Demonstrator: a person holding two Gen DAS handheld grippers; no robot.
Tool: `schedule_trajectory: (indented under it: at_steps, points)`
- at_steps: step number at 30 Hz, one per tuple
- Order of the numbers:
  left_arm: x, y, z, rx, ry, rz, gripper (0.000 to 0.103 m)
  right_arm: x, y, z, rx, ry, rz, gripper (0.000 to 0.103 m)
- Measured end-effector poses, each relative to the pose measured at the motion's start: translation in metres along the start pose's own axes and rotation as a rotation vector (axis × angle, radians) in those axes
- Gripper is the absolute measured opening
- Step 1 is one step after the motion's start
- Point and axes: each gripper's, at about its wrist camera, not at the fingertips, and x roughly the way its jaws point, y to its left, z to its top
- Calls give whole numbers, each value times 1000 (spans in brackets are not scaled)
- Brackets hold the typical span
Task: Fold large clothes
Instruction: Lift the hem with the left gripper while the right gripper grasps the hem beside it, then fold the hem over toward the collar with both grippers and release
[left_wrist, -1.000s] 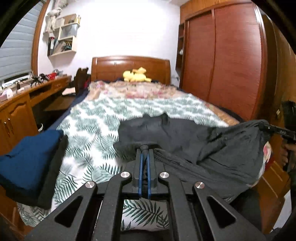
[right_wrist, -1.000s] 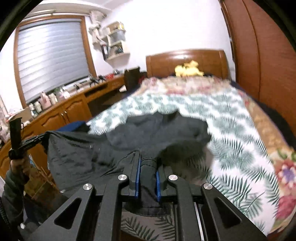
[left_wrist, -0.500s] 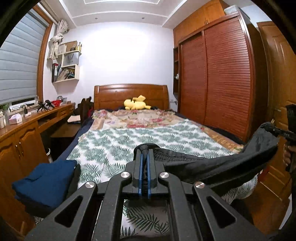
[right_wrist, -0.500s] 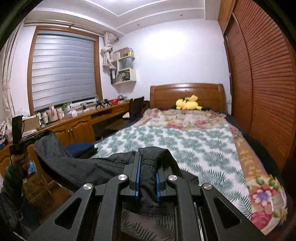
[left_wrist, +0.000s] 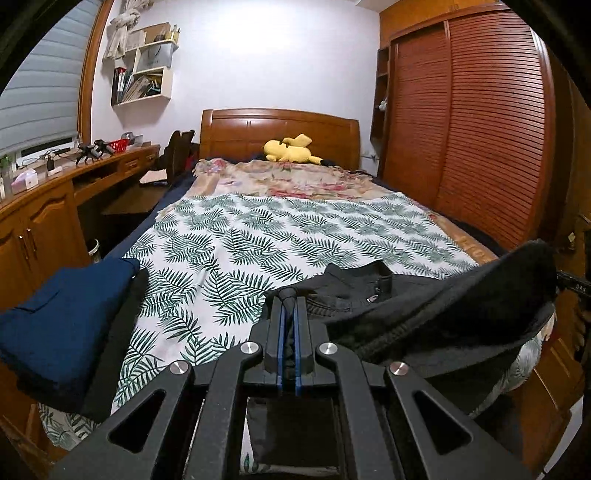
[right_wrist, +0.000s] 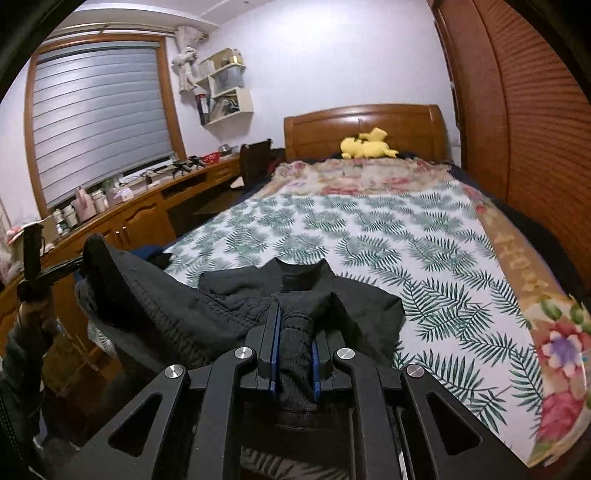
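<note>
I see one black garment (left_wrist: 436, 314), a thick jacket-like piece with a ribbed hem and a stand-up collar. Its collar end lies flat on the fern-print bed sheet (left_wrist: 240, 251), near the foot of the bed, with the neck opening facing the headboard. The rest rises off the sheet: one edge is bunched and lifted at my left side (right_wrist: 122, 280), another pinched fold stands up in the middle (right_wrist: 295, 332), and the cloth between them sags in creases.
</note>
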Motion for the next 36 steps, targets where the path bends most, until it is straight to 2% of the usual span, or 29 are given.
schedule_trajectory:
  at_steps: [5,13,23,29,34,36]
  points:
    - [33,6,8,-1,19,6,4,33,-2,23,1,21,-21,13]
    - [98,7,29,-8,71,13,4,91,-25,36,58,82,-30,14]
    - [176,9,71,31,85,42,4,163,-48,83,86,83,-55,15]
    - [217,14,72,33,128,49,4,213,-49,81,70,128,-80,15]
    - [230,13,63,39,157,50,5,232,-41,75,49,184,-99,17]
    - [231,10,59,40,174,67,5,234,-35,74,30,201,-114,21]
